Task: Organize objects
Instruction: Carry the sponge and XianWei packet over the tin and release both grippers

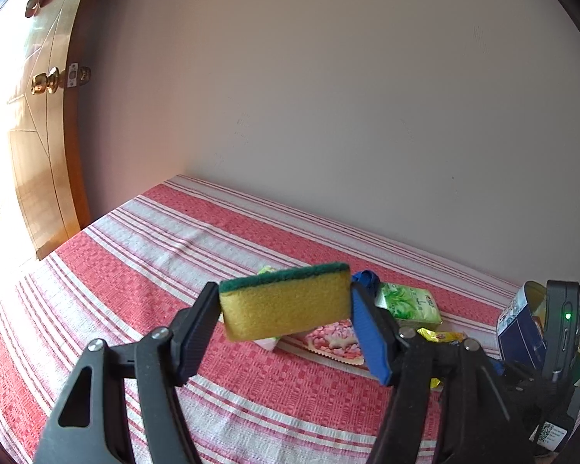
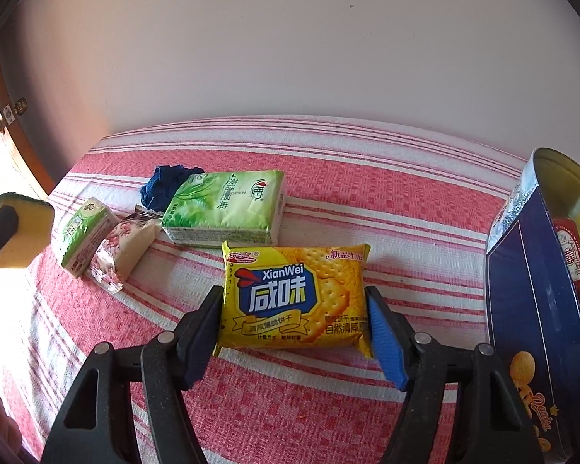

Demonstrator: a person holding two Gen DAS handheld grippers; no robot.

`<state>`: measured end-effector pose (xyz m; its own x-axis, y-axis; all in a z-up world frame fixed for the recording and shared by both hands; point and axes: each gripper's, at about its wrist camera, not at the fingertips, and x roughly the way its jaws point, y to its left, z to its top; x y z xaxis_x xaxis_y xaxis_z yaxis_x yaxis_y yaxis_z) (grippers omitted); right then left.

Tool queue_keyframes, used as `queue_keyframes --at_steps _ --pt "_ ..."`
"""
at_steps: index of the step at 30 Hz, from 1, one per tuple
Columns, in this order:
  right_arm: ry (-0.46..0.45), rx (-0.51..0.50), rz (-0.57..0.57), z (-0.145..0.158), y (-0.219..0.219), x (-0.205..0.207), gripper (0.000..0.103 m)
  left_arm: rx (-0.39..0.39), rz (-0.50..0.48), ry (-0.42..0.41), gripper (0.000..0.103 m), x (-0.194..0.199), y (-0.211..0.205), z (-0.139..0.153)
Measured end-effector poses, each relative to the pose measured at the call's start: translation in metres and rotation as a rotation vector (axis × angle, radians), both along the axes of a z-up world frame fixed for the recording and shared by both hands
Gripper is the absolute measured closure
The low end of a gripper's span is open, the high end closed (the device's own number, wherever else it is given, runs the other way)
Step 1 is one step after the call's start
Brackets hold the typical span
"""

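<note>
My left gripper [image 1: 285, 303] is shut on a yellow sponge [image 1: 286, 309] with a green scouring top and holds it in the air above the red-and-white striped tablecloth [image 1: 154, 270]. The right wrist view shows that sponge [image 2: 27, 228] at its far left edge. My right gripper [image 2: 294, 303] is low over the cloth, its pads touching both side edges of a yellow cracker packet [image 2: 294, 290] that lies flat. A blue biscuit tin [image 2: 533, 309] stands open just right of it, with several packets inside.
Behind the cracker packet lie a large green tissue pack [image 2: 228, 205], a small green pack [image 2: 83, 232], a pink flowered packet [image 2: 123, 251] and a crumpled blue cloth [image 2: 162, 185]. A pale wall backs the table. A wooden door with a brass knob [image 1: 44, 83] stands at left.
</note>
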<state>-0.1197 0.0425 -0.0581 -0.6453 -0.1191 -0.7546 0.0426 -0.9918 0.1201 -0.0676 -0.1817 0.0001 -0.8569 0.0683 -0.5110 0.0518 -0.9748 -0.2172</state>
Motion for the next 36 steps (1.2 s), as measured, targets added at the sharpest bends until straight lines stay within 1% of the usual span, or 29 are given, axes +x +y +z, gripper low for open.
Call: queue_keyframes --at_steps 3,6,9,12,14,16,19,22,28,32,36 --pt "0.084 -0.038 -0.006 0.01 0.013 0.019 0.032 -0.018 0.007 0.023 0.036 0.003 0.007 0.001" --pt "0.215 -0.049 -0.009 0.024 0.025 0.045 0.031 -0.054 0.005 0.063 0.036 0.008 0.013 0.003" --pt "0.356 0.009 -0.028 0.037 0.038 0.075 0.031 -0.107 -0.008 0.109 0.036 0.013 0.024 0.005" --pt "0.474 0.093 -0.06 0.046 0.05 0.099 0.031 -0.144 -0.028 0.121 0.036 0.016 0.037 0.002" --pt "0.539 0.141 -0.09 0.049 0.06 0.113 0.031 -0.16 -0.043 0.108 0.036 0.016 0.045 0.0" --pt "0.583 0.178 -0.11 0.051 0.068 0.122 0.031 -0.185 -0.041 0.134 0.036 0.022 0.054 0.002" --pt "0.614 0.18 -0.128 0.054 0.081 0.129 0.031 -0.2 -0.048 0.146 0.036 0.028 0.065 0.003" --pt "0.612 0.175 -0.134 0.054 0.093 0.131 0.031 -0.232 -0.039 0.155 0.036 0.034 0.076 0.004" --pt "0.621 0.183 -0.137 0.055 0.105 0.139 0.031 -0.216 -0.05 0.139 0.036 0.042 0.091 0.004" --pt "0.626 0.187 -0.129 0.055 0.116 0.144 0.031 -0.222 -0.069 0.136 0.036 0.048 0.108 0.004" --pt "0.641 0.196 -0.139 0.057 0.13 0.148 0.031 -0.21 -0.096 0.126 0.036 0.051 0.125 0.005"
